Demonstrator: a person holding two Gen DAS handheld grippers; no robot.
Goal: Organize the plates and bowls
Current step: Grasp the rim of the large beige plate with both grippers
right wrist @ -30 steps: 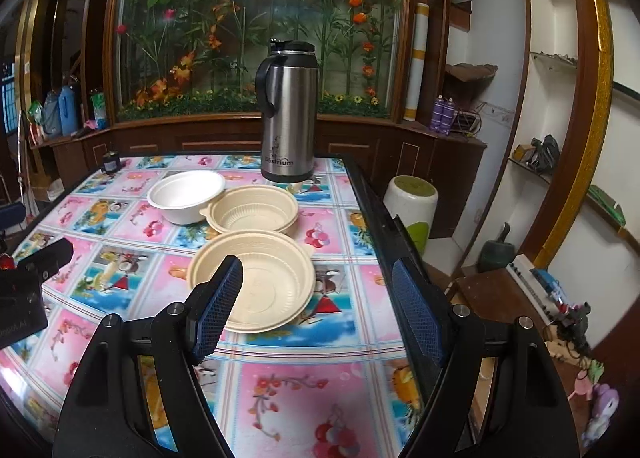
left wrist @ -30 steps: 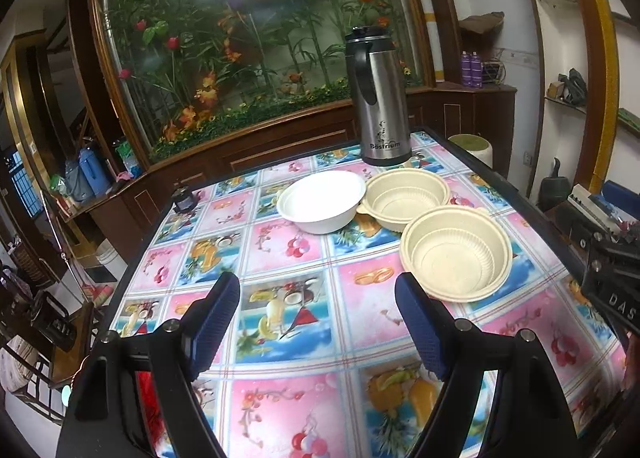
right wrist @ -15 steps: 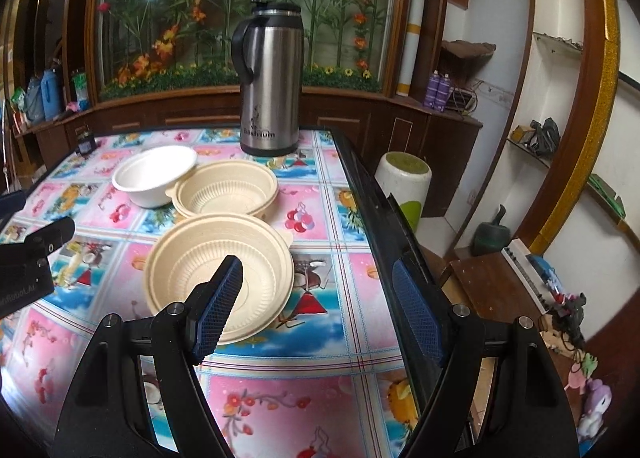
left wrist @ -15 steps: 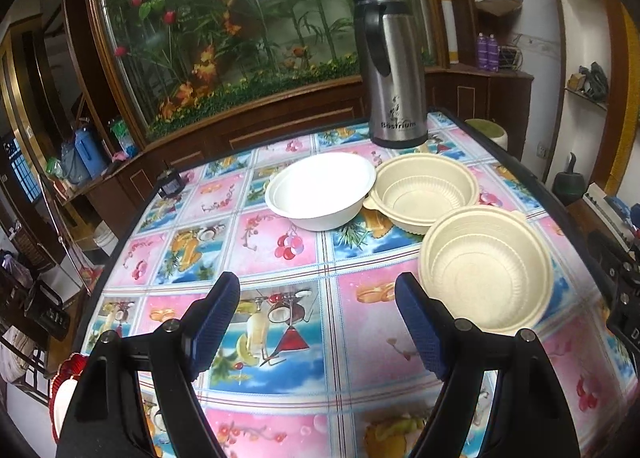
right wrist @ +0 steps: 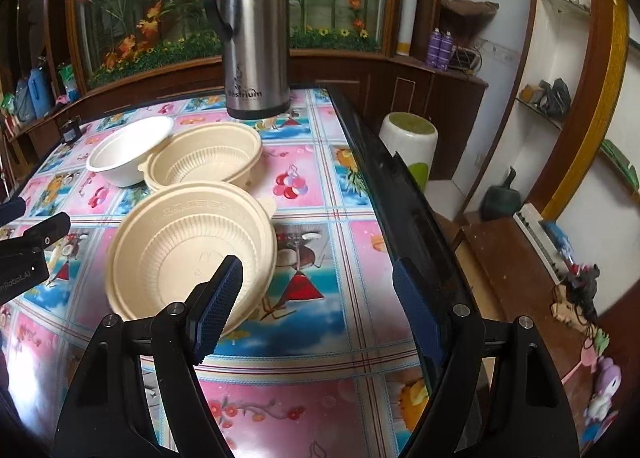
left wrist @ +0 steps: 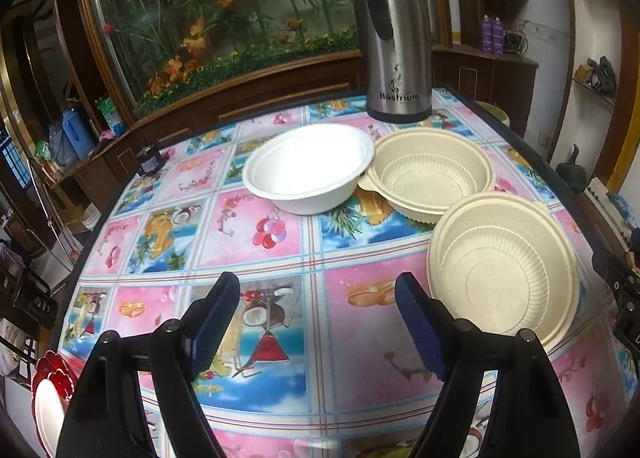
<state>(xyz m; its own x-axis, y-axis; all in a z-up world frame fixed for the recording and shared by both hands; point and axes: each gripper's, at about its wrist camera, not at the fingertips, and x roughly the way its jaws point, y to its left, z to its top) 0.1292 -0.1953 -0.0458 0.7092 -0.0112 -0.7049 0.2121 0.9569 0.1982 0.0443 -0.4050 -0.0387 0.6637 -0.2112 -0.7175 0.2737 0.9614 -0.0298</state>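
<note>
The left gripper [left wrist: 318,322] hangs over the patterned tablecloth [left wrist: 256,242] with its blue-padded jaws spread wide and nothing between them; the right gripper [right wrist: 316,306] is likewise released, jaws apart and empty, its left finger [right wrist: 218,298] overlapping in view the near rim of the near beige bowl [right wrist: 188,250], though contact cannot be told from the pictures. That near beige bowl [left wrist: 504,270] sits upright near the right edge of the table [right wrist: 404,194], just right of the left gripper's right finger [left wrist: 420,326]; beyond it, the far beige bowl [left wrist: 430,174] stands with its rim close against the near bowl's far rim, and whether they touch is unclear; to its left the white bowl [left wrist: 308,170] rests rim to rim against the far beige bowl. Farther back, near the far right corner, a steel thermos jug [left wrist: 394,38] stands upright; a small dark jar [left wrist: 149,162] sits at the far left edge. Behind the table a glass-fronted display of artificial flowers [left wrist: 224,14] fills the wall; at the lower left of the left wrist view a red-rimmed plate [left wrist: 48,398] shows beyond the table's edge; to the right of the table, a white and green stool [right wrist: 408,146] stands on the floor.
</note>
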